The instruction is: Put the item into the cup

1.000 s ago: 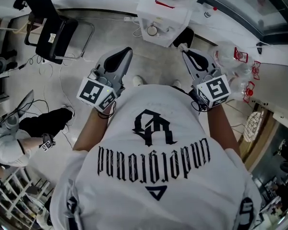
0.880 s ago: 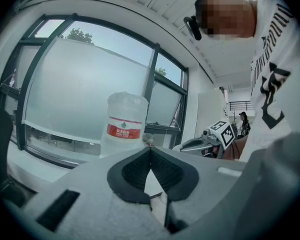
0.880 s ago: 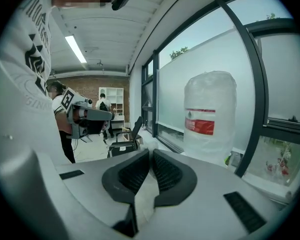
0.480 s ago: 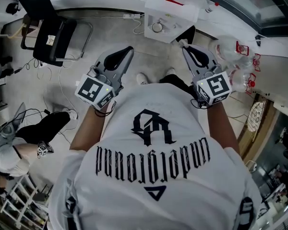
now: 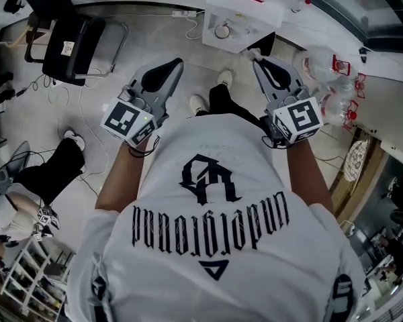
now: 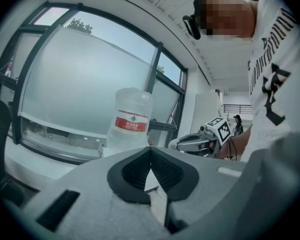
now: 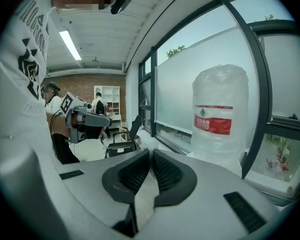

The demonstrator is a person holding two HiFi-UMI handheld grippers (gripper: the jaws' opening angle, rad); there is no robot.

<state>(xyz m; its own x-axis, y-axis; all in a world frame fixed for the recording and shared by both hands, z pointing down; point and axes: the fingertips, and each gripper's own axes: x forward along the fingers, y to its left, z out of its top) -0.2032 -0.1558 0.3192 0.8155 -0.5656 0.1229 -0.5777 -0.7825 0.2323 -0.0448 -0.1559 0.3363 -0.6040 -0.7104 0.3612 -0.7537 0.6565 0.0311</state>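
Judging heft or hold point is ruled out: no item or cup seen, left grey plastic gripper [image 6: 150, 150] & right grey plastic gripper [image 7: 151, 153] pressed together, empty.

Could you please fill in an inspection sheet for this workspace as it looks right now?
Surface: a white stand near the window, with a large plastic-wrapped water bottle on it.
Job's things: nothing seen; no cup or item shows in any view.
Clutter: clear plastic packs with red print at the right.
Grippers: left tongs shut with nothing between the jaws; right tongs shut and also empty; both are held out in front of the person, apart from each other.
Cables: a white power strip with its cord on the floor beside the stand.
Surroundings: black chair, large windows, another person low at the left.
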